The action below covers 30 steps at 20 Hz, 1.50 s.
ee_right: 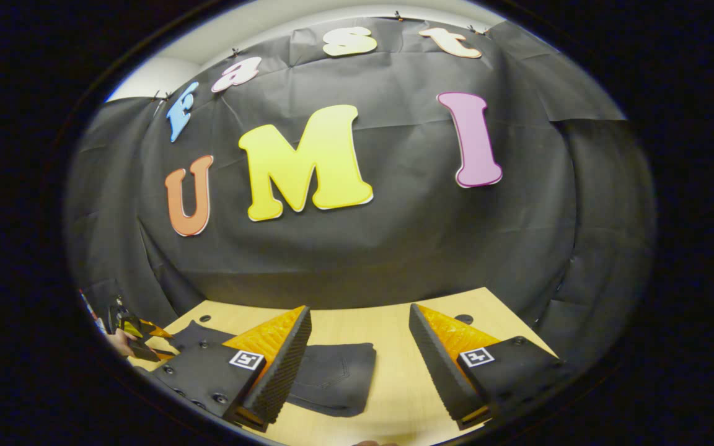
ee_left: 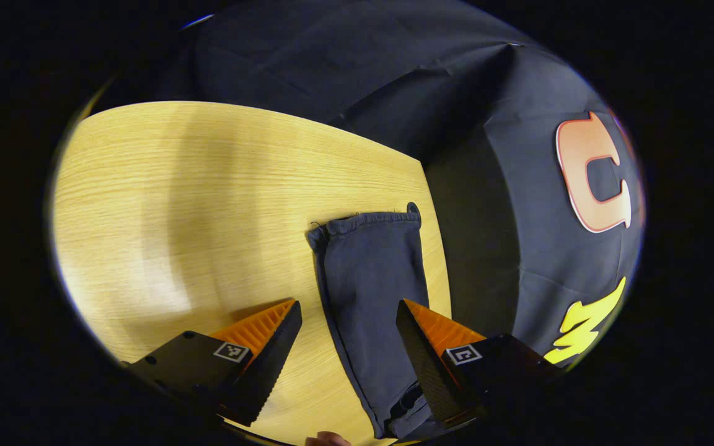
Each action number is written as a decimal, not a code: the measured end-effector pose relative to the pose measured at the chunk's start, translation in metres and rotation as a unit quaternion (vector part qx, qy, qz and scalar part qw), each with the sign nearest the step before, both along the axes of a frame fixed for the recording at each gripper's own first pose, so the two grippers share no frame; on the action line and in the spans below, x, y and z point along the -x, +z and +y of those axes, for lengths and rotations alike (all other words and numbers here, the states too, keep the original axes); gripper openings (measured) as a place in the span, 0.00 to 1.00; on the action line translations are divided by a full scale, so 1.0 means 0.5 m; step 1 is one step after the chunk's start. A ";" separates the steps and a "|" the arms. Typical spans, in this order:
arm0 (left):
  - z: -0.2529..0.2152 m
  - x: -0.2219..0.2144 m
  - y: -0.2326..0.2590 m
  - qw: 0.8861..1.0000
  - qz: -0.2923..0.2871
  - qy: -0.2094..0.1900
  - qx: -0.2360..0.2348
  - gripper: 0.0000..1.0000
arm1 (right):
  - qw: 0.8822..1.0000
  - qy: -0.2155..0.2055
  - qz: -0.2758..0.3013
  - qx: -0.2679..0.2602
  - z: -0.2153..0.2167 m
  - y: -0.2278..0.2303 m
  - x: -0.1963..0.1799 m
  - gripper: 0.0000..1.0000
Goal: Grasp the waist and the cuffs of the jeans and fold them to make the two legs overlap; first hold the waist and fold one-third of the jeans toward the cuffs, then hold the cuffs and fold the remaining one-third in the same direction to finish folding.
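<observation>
Dark jeans (ee_left: 372, 291) lie flat as one narrow strip along the right edge of the wooden table (ee_left: 196, 204), with the hemmed cuff end farthest from me. My left gripper (ee_left: 349, 306) hovers open above the strip, one finger on either side of the fabric and not touching it. In the right gripper view the broader end of the jeans (ee_right: 338, 371) rests on the table (ee_right: 394, 378). My right gripper (ee_right: 360, 310) is open above it with nothing between its fingers. The left gripper (ee_right: 137, 337) shows small at the far left, held by a hand (ee_right: 118, 342).
Black booth cloth (ee_left: 506, 186) hangs just past the table's right edge, close beside the jeans. Bare tabletop stretches wide to the left of the jeans. A small dark hole (ee_right: 463, 319) marks the table near its far right corner.
</observation>
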<state>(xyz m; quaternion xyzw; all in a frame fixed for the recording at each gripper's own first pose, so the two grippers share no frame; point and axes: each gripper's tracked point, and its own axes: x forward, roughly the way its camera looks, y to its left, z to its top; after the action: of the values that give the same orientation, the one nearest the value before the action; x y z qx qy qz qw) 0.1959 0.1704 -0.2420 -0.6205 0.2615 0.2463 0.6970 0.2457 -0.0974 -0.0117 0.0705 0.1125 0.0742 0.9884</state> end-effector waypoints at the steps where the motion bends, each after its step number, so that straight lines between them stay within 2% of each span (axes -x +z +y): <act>1: 0.005 -0.009 0.000 1.000 -0.005 0.010 0.006 0.99 | 1.000 -0.005 0.001 0.006 -0.013 -0.001 -0.001 0.98; 7: 0.036 -0.065 -0.013 0.998 -0.044 0.050 0.023 0.98 | 0.999 -0.024 0.010 0.043 -0.078 -0.012 -0.001 0.99; 8: 0.039 -0.066 -0.018 0.997 -0.045 0.054 0.022 1.00 | 0.999 -0.023 0.012 0.046 -0.083 -0.013 -0.001 0.99; 9: 0.038 -0.063 -0.031 0.998 -0.034 0.054 0.018 0.89 | 0.998 -0.025 0.014 0.047 -0.087 -0.016 -0.001 0.99; 10: 0.037 -0.045 -0.052 0.998 -0.010 0.054 0.012 0.71 | 0.998 -0.026 0.016 0.046 -0.093 -0.017 -0.001 0.99; 13: 0.035 -0.043 -0.055 0.995 -0.034 0.082 0.035 0.18 | 0.998 -0.032 0.018 0.047 -0.115 -0.016 0.002 0.99; 16: 0.034 -0.049 -0.060 0.997 -0.035 0.069 0.012 0.06 | 0.998 -0.039 0.021 0.045 -0.138 -0.011 0.002 0.98; 17: 0.035 -0.051 -0.050 0.997 -0.040 0.070 0.013 0.05 | 0.998 -0.039 0.021 0.046 -0.141 -0.011 0.001 0.94; 18: 0.033 -0.056 -0.031 0.996 -0.053 0.069 0.010 0.04 | 0.998 -0.037 0.020 0.047 -0.144 -0.011 0.003 0.99; 19: 0.028 -0.056 -0.016 0.996 -0.062 0.067 0.005 0.04 | 0.998 -0.037 0.021 0.048 -0.144 -0.011 0.003 0.94; 20: 0.027 -0.061 0.000 0.995 -0.072 0.065 0.008 0.04 | 0.998 -0.037 0.024 0.045 -0.143 -0.012 0.002 0.94; 21: 0.029 -0.070 0.016 0.995 -0.077 0.066 0.011 0.04 | 0.998 -0.036 0.024 0.039 -0.143 -0.011 0.003 0.98; 22: 0.024 -0.076 0.036 0.994 -0.086 0.069 0.011 0.04 | 0.998 -0.037 0.024 0.036 -0.143 -0.012 0.004 0.99; 24: 0.003 -0.082 0.080 0.994 -0.093 0.048 -0.019 0.04 | 0.999 -0.037 0.025 0.030 -0.144 -0.014 0.006 0.98; 25: -0.004 -0.086 0.097 0.994 -0.098 0.043 -0.030 0.04 | 0.999 -0.035 0.027 0.028 -0.143 -0.016 0.008 0.94; 26: -0.008 -0.092 0.123 0.993 -0.109 0.040 -0.038 0.04 | 0.999 -0.034 0.027 0.031 -0.145 -0.018 0.012 0.99; 28: -0.038 -0.107 0.181 0.989 -0.129 0.029 -0.069 0.04 | 0.999 -0.032 0.030 0.031 -0.148 -0.024 0.016 0.99; 30: -0.081 -0.108 0.215 0.985 -0.127 -0.002 -0.118 0.04 | 0.999 -0.030 0.036 0.017 -0.140 -0.029 0.018 0.98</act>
<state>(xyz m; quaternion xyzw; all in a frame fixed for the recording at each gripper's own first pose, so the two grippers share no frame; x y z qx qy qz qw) 0.2498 0.1301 -0.1347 -0.5598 0.1411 0.1927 0.7934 0.2368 -0.1676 -0.0262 0.0593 0.1472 0.0401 0.9865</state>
